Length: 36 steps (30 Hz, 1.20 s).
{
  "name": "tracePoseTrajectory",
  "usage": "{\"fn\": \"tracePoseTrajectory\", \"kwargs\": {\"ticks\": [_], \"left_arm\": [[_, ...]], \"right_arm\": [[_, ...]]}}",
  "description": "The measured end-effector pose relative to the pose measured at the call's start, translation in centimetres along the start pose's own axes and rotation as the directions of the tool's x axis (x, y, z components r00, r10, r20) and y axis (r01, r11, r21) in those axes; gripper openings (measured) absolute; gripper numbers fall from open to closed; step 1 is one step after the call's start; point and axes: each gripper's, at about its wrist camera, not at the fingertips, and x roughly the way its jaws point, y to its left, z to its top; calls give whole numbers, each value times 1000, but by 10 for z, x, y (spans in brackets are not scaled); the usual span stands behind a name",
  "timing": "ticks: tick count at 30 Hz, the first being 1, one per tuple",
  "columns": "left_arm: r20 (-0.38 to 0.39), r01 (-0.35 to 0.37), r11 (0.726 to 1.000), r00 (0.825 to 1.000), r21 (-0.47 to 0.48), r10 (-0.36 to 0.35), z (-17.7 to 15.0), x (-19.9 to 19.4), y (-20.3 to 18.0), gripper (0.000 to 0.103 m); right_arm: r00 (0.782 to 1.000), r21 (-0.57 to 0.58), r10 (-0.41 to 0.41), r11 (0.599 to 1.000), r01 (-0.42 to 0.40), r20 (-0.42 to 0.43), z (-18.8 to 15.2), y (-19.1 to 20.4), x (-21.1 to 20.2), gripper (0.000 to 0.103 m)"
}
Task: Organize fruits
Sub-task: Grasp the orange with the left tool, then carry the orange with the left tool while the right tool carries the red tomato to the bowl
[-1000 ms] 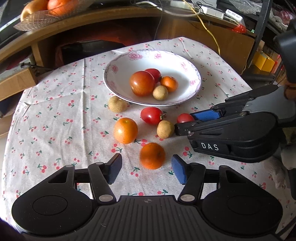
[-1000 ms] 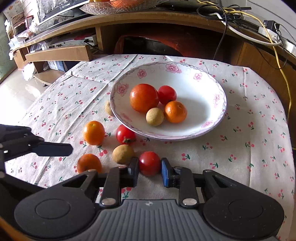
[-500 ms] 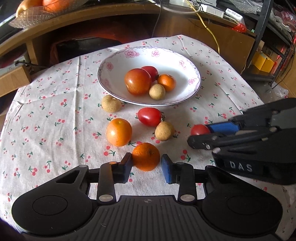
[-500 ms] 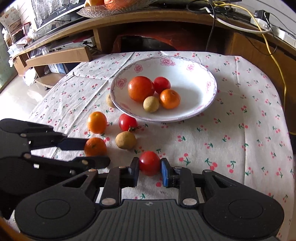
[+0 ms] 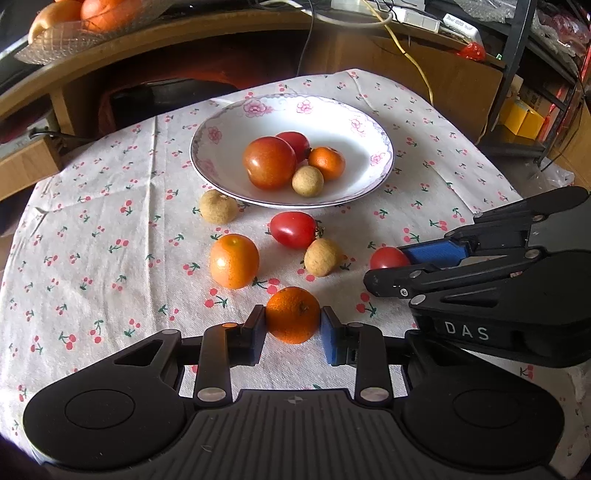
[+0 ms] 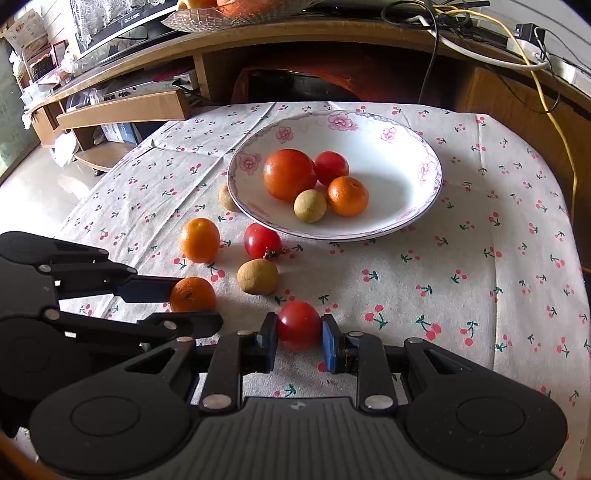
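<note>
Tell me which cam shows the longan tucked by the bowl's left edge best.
Left wrist: the longan sits whole and unobstructed beside the bowl. In the right wrist view, the bowl rim hides most of it; only a sliver shows.

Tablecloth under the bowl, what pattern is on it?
The tablecloth is off-white with small red cherries, clearest in the right wrist view.

Glossy ceramic bowl (image 5: pixel 373 122), matt printed cloth tablecloth (image 5: pixel 92 240), shiny smooth tomato (image 6: pixel 298 325), dimpled orange (image 5: pixel 293 315)

Curved wood shelf (image 6: pixel 332 33) behind, pale floor (image 6: pixel 33 192) left
</note>
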Motion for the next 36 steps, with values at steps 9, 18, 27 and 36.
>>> {"fn": "tracePoseTrajectory", "kwargs": {"ticks": [9, 18, 27, 36], "left_arm": [[-11, -2, 1000, 1000, 6, 2, -7, -8, -3, 38], [19, -1, 1000, 1000, 14, 1, -10, -30, -9, 38], [54, 4, 1000, 999, 18, -5, -13, -51, -15, 38], [113, -6, 1000, 994, 21, 3, -10, -73, -19, 38]], "right_arm": [[999, 11, -27, 1000, 27, -18, -11, 6, -11, 26], [999, 19, -33, 999, 33, -6, -20, 19, -31, 26], [998, 56, -52, 997, 50, 32, -25, 26, -57, 26], [994, 76, -64, 995, 58, 86, -27, 33, -81, 26]]}}
